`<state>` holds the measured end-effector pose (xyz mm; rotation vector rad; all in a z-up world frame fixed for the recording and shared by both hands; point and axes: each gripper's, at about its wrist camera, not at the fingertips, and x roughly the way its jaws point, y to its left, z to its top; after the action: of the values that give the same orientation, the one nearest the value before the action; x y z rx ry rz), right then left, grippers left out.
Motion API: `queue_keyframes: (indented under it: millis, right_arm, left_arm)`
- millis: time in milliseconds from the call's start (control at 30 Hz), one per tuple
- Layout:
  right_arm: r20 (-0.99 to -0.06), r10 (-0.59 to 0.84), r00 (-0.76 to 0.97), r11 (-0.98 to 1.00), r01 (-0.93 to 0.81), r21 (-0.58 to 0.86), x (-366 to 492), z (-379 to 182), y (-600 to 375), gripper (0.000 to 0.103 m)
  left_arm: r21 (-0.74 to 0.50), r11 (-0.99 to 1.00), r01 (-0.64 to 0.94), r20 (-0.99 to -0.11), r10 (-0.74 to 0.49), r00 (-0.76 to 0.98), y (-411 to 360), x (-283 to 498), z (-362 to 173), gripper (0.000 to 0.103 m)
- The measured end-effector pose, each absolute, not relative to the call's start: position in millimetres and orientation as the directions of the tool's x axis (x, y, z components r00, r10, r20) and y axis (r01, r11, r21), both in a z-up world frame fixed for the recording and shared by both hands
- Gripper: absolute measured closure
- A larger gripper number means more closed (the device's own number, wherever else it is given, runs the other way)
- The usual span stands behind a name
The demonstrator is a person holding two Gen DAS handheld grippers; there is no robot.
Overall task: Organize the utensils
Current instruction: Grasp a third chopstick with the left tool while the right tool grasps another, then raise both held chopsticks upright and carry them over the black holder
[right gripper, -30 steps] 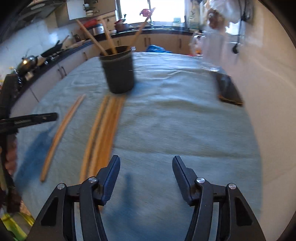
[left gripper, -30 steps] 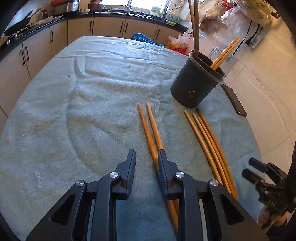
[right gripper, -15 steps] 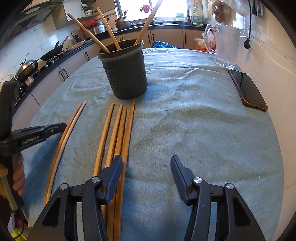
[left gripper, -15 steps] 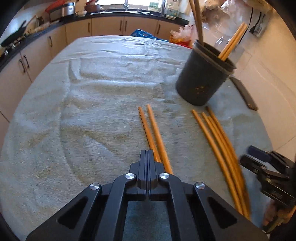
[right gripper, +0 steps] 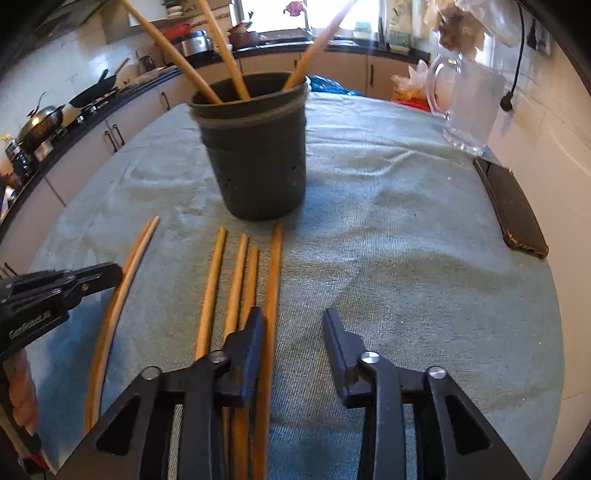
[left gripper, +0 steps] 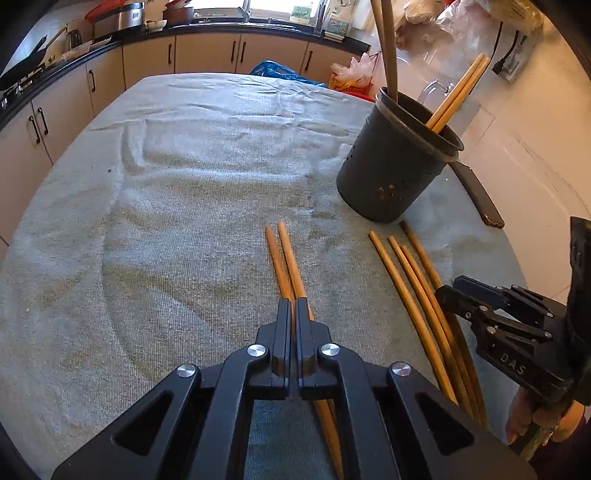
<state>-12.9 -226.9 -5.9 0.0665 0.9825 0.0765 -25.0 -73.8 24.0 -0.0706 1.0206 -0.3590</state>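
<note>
At the lower right of the left wrist view, the right gripper (left gripper: 461, 291) carried pale letters reading "DAS" on its black body. At the left edge of the right wrist view, the left gripper (right gripper: 110, 271) bore white lettering that looked like "GenRobot.AI".

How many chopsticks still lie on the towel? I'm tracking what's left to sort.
6: a pair running under the shut left gripper, and four side by side before the holder, by the right gripper. None seem hidden.

Bright window (right gripper: 273, 14) backlight, fisheye-bent edges, right view blurred
</note>
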Motion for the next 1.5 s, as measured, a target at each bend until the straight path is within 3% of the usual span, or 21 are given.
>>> queue_keyframes:
  millis: [233,367,600,767,900,1200,1233,1267,1500]
  right_arm:
    - [-0.834,0.036,0.55,0.999,-0.017,0.032,2.3,-6.1,-220.6,0.069]
    - [-0.843,0.033,0.536,0.998,0.021,0.052,-0.3,-5.6,-231.7,0.093]
    - [-0.866,0.063,0.496,0.994,0.051,0.101,-35.5,-5.9,-271.8,0.095]
    - [-0.882,0.088,0.463,0.989,0.063,0.133,-41.4,-4.9,-287.3,0.092]
    - [-0.896,0.07,0.437,0.99,0.078,0.116,-28.8,-3.3,-286.2,0.08]
    - [-0.92,0.0,0.391,0.996,0.08,0.034,7.7,-2.9,-276.5,0.079]
    - [-0.917,0.001,0.398,0.996,0.077,0.035,8.4,-2.6,-275.5,0.083]
    - [-0.912,0.004,0.411,0.997,0.07,0.036,8.1,-2.5,-273.6,0.095]
    - [-0.841,0.077,0.536,0.988,0.075,0.138,-15.3,22.2,-282.5,0.096]
  left_arm:
    - [-0.175,0.952,0.25,-0.842,-0.277,0.463,-82.5,-9.1,22.4,0.097]
    - [-0.195,0.947,0.256,-0.849,-0.293,0.439,-72.5,-8.7,20.5,0.097]
    - [-0.09,0.949,0.302,-0.869,-0.223,0.441,-47.6,-27.9,24.0,0.097]
    - [-0.131,0.951,0.28,-0.893,-0.235,0.382,-40.5,-20.7,22.9,0.094]
    - [-0.115,0.953,0.279,-0.899,-0.22,0.378,-46.5,-11.2,21.4,0.094]
    - [-0.16,0.95,0.269,-0.894,-0.255,0.368,-48.9,5.7,18.3,0.093]
    - [-0.159,0.949,0.272,-0.889,-0.257,0.379,-48.4,3.7,17.9,0.093]
    - [-0.151,0.949,0.278,-0.884,-0.255,0.393,-48.8,2.1,17.4,0.096]
    - [-0.126,0.955,0.269,-0.831,-0.249,0.497,-42.8,-26.0,38.9,0.098]
